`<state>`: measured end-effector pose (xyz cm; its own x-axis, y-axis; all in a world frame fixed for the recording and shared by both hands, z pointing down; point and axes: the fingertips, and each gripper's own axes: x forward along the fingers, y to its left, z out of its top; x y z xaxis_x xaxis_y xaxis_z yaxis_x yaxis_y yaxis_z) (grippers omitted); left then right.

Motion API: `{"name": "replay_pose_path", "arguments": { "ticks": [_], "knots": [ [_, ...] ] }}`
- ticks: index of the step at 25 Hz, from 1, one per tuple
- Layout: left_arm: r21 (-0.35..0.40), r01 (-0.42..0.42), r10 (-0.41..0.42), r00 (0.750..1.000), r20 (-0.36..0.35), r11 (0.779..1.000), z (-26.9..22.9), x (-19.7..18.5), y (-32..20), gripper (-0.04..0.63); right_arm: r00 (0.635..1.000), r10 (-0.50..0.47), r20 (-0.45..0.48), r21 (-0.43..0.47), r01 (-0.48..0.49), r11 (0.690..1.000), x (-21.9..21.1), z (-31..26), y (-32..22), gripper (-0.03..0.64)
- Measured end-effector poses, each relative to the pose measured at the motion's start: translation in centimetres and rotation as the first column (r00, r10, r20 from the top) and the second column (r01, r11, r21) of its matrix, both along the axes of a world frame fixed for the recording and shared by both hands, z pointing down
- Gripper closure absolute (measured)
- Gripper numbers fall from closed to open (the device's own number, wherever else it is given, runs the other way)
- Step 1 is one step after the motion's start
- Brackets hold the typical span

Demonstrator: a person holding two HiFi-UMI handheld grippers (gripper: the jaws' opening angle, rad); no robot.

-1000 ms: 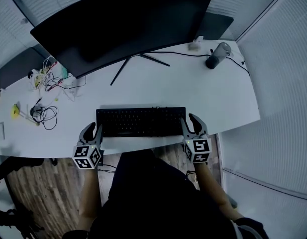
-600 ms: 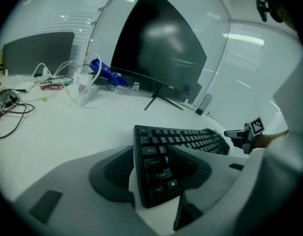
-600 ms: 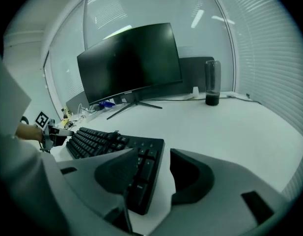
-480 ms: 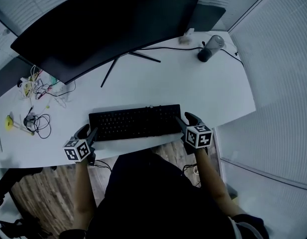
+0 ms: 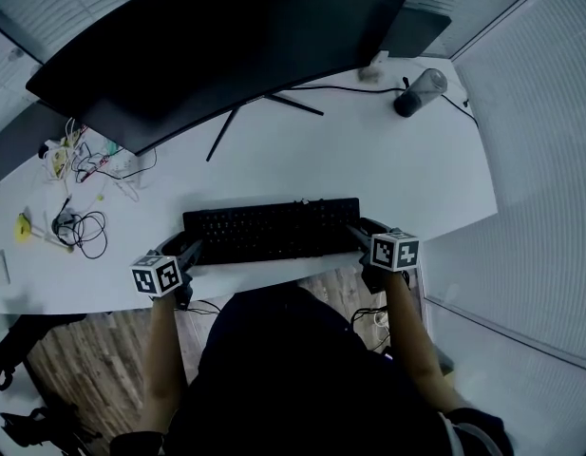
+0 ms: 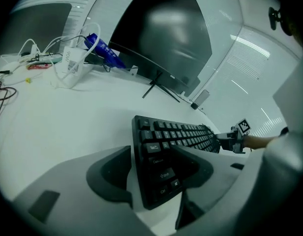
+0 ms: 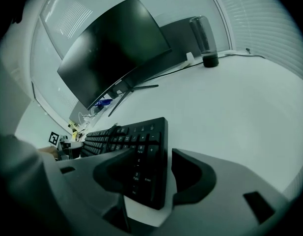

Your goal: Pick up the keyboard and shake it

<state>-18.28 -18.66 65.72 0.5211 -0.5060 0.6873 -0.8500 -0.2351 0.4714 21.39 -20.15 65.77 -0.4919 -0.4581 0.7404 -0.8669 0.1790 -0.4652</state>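
While your L gripper (image 5: 186,249) and R gripper (image 5: 362,231), jaws just opened wide, straddle the keyboard (image 5: 271,228) ends, nothing's clamped. Keyboard flat on surface (image 5: 397,179); no lift or shake under way.

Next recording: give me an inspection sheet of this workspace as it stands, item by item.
Surface: white desk, black keyboard near its front edge.
Job's things: the keyboard lies flat on the desk, not lifted.
Clutter: black curved monitor at the back; dark grey cylindrical container and small white box back right; small yellow object far left.
Grippers: left gripper and right gripper open, jaws have just been opening; one keyboard end between each pair, ungripped.
Cables: loose tangle of cables at left; black cable along the back to the container.
Surroundings: white slatted blinds around; wooden floor below.
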Motion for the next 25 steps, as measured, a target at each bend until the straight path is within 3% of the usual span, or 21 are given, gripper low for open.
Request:
{"name": "replay_pose_path", "arguments": {
  "ticks": [5,12,20,25],
  "knots": [
    [-0.064,0.002,-0.004,1.000,-0.031,0.998,0.3,0.5,0.3,0.347,0.993,0.061,0.101,-0.088,-0.052,0.995,-0.3,0.5,0.4,0.396],
    [-0.141,0.009,-0.013,1.000,-0.026,0.990,0.3,0.7,0.1,0.356,0.994,0.048,0.094,-0.112,-0.037,0.993,-0.5,0.4,0.2,0.413],
    [-0.142,0.054,-0.061,0.997,-0.048,0.988,-0.1,0.7,1.2,0.359,0.997,0.059,0.053,-0.073,-0.055,0.996,-0.3,-0.9,0.4,0.414],
    [-0.095,0.083,-0.090,0.994,-0.069,0.992,-1.7,0.7,1.1,0.359,0.998,0.050,0.029,-0.003,-0.050,0.999,-0.1,-3.2,-0.5,0.416]
  ]
}}
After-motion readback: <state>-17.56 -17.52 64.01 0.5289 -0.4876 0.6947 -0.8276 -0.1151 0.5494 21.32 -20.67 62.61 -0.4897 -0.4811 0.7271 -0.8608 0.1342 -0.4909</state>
